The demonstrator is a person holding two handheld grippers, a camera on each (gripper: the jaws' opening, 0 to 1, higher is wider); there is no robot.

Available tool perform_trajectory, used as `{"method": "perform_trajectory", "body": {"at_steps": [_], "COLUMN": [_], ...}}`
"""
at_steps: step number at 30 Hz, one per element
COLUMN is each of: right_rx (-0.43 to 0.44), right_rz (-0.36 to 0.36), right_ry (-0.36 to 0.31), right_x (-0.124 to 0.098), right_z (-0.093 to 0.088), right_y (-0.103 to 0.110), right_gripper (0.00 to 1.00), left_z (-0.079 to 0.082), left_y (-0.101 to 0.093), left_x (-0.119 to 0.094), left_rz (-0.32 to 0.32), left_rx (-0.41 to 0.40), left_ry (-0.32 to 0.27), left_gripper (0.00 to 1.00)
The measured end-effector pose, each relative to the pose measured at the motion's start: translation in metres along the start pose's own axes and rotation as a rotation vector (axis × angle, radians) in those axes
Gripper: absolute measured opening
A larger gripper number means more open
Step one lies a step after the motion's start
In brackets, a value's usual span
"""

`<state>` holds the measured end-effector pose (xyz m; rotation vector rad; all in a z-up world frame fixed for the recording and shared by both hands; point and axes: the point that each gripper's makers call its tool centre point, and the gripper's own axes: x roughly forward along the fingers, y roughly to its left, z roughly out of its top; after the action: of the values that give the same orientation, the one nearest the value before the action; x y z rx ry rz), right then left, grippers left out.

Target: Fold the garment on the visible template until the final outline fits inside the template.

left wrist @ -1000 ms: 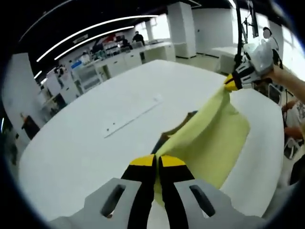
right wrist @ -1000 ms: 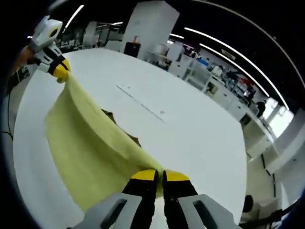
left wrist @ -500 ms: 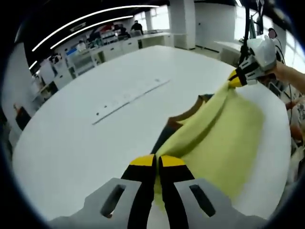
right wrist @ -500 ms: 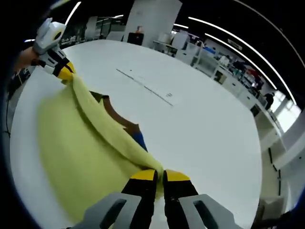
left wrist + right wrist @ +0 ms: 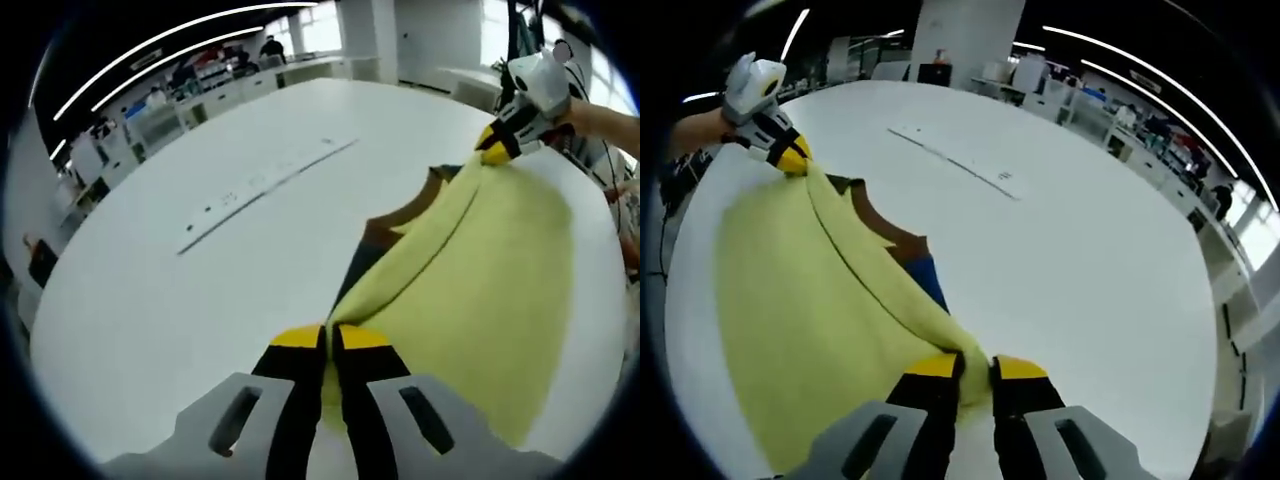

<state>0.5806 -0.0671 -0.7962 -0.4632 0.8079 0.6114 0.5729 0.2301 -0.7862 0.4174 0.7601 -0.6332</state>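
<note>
We pinch the yellow garment (image 5: 470, 270) with left tongs (image 5: 327, 340) and right tongs (image 5: 973, 365), both clamped; mid-fold above tabletop (image 5: 150, 300), folding looks unfinished.

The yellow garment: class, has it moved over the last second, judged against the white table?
Yes. The yellow garment, pinched by the left gripper and right gripper, has spread lower and wider over the white table, uncovering more of the brown and blue fabric beneath.

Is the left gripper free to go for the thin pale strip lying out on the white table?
Probably not yet: the left gripper is shut on the yellow garment, stretched to the right gripper. The table up to the strip lies bare.
</note>
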Motion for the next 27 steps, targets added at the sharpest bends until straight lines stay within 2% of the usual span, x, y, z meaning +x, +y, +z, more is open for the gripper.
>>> {"method": "perform_trajectory", "body": {"at_steps": [4,8,11,14,17,22,24,27], "right_rx": [0.021,-0.023,-0.086,-0.149,-0.163,-0.155,-0.189,-0.184], "right_rz": [0.007,0.013,0.021,0.022,0.016,-0.001,-0.019,-0.03], "right_ry": [-0.011,-0.018,-0.029,-0.022,-0.02,-0.022,-0.018,-0.016], "right_x": [-0.004,-0.01,-0.015,-0.017,-0.015,-0.012,-0.01,-0.009], "right_z": [0.0,0.001,0.003,0.0,-0.003,-0.003,-0.004,-0.006], "right_y": [-0.001,0.003,0.007,0.011,0.01,0.005,0.002,-0.001], "right_gripper": [0.12,0.2,0.27,0.29,0.28,0.21,0.18,0.12], "left_z": [-0.002,-0.004,-0.006,-0.008,-0.01,-0.009,-0.011,-0.014], "left_y": [0.002,0.002,0.002,0.0,0.003,0.008,0.01,0.012], "left_x": [-0.003,-0.011,-0.016,-0.02,-0.02,-0.015,-0.013,-0.011], "left_rz": [0.001,-0.016,-0.036,-0.05,-0.02,0.008,0.038,0.053], "left_rx": [0.057,0.048,0.035,0.071,0.131,0.138,0.188,0.198], "left_ry": [-0.006,-0.034,-0.053,-0.06,-0.046,-0.05,-0.035,-0.024], "left_gripper": [0.05,0.14,0.19,0.23,0.25,0.23,0.2,0.15]}}
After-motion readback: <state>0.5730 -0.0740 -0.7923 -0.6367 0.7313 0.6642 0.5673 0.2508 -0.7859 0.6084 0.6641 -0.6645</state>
